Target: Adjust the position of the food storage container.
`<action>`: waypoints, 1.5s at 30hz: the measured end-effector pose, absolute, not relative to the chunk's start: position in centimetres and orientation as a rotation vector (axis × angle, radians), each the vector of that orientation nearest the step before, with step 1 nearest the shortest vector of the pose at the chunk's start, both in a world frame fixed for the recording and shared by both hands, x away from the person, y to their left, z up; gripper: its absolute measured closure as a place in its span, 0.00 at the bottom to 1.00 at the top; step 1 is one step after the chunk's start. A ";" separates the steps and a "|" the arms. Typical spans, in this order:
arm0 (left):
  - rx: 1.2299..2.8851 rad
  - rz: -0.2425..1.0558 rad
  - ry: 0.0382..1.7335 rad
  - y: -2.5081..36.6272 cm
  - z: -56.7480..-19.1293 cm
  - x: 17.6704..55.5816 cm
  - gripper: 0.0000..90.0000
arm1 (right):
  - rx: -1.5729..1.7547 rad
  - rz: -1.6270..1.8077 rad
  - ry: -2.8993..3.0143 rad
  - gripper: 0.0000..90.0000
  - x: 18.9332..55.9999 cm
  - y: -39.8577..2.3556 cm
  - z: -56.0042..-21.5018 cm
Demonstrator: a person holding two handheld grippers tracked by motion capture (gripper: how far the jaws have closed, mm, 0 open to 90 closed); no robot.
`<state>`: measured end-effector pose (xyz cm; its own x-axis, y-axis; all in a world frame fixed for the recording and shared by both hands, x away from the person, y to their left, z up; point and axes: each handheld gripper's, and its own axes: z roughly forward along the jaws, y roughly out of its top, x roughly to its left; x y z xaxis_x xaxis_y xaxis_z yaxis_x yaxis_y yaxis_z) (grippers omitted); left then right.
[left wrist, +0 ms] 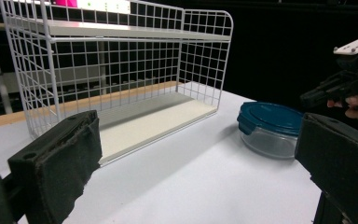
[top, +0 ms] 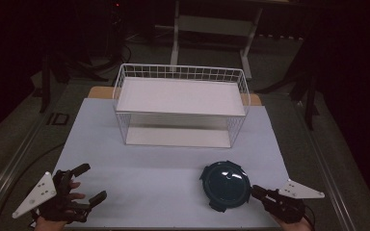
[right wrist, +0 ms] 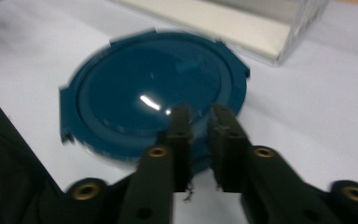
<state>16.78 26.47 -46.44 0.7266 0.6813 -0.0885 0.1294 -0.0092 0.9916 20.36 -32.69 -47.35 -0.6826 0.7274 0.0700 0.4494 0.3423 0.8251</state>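
Note:
A round glass container with a dark teal lid [top: 225,185] [left wrist: 270,126] [right wrist: 154,93] stands on the white mat near the front right. My right gripper [top: 256,191] [right wrist: 200,116] points at its near rim, the tips over the lid's edge. Its jaws stand almost together with a thin gap, and I see nothing gripped between them. From the left gripper view the right gripper [left wrist: 317,95] hovers just beside the container. My left gripper [top: 90,183] [left wrist: 191,163] rests at the front left, jaws wide open and empty, facing the rack.
A white two-level wire rack [top: 180,113] [left wrist: 121,60] stands at the back middle of the white mat [top: 149,168]; both its shelves are bare. Dark floor and table legs lie beyond the table.

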 end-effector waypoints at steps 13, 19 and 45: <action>1.552 0.483 0.681 26.3 -46.5 16.9 0.01 | 1.091 1.161 2.400 1.00 20.5 -33.0 -49.3; 1.557 0.478 0.677 26.1 -46.6 17.0 0.01 | 1.119 1.177 2.382 1.00 20.8 -33.0 -49.4; 1.574 0.476 0.676 25.9 -46.7 17.1 0.01 | 1.035 1.241 2.480 1.00 21.3 -30.7 -48.6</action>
<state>17.08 25.87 -46.67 0.7395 0.6677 -0.0862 0.1434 -0.0310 0.9892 21.26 -30.70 -48.56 -0.7410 0.6570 0.1392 0.5052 0.4088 0.7600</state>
